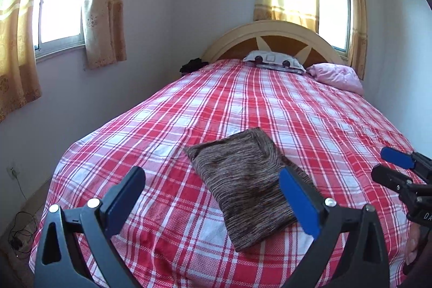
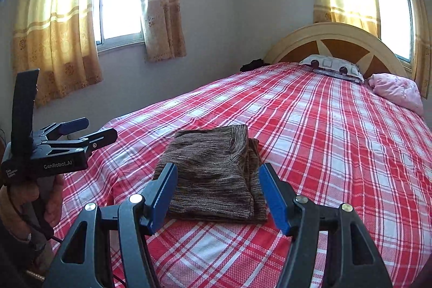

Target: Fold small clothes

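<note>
A folded brown knit garment (image 1: 237, 174) (image 2: 210, 153) lies flat on the red plaid bed cover (image 1: 243, 99) (image 2: 324, 139), near the foot of the bed. My left gripper (image 1: 212, 174) hovers above and short of it, open wide, nothing between its blue pads. From the right wrist view the left gripper (image 2: 98, 128) is off to the garment's left, held by a hand (image 2: 40, 196). My right gripper (image 2: 218, 169) is also open, raised in front of the garment, its pads touching nothing. The right gripper (image 1: 382, 163) shows at the left wrist view's right edge.
At the head of the bed lie a patterned pillow (image 1: 274, 60), a pink bundle (image 1: 336, 76) and a dark item (image 1: 193, 65) below the curved headboard (image 1: 270, 31). A wall with curtained windows runs along the left side. Cables (image 1: 21, 234) lie on the floor there.
</note>
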{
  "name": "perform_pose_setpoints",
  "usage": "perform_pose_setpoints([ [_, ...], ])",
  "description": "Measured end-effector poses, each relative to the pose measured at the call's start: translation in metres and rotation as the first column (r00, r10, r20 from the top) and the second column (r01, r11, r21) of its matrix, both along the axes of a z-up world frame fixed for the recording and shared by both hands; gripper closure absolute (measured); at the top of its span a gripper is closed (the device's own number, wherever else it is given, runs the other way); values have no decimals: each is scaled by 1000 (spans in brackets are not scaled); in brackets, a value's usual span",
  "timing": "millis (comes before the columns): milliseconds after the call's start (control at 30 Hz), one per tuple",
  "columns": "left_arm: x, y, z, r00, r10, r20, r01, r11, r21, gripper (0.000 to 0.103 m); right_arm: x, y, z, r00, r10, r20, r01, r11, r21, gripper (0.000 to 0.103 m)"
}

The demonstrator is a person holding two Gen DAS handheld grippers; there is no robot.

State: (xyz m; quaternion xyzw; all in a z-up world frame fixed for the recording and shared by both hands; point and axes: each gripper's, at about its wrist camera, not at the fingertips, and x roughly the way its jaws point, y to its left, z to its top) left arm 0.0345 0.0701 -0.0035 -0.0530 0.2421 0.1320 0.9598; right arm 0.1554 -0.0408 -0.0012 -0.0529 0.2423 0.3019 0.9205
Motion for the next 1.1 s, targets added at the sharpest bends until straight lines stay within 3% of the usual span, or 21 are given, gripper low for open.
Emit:
perform_pose_setpoints([
  [1100,-7,-17,8,999,-43,24,42,999,14,0,-15,-15,13,999,-36,41,35,999,37,39],
])
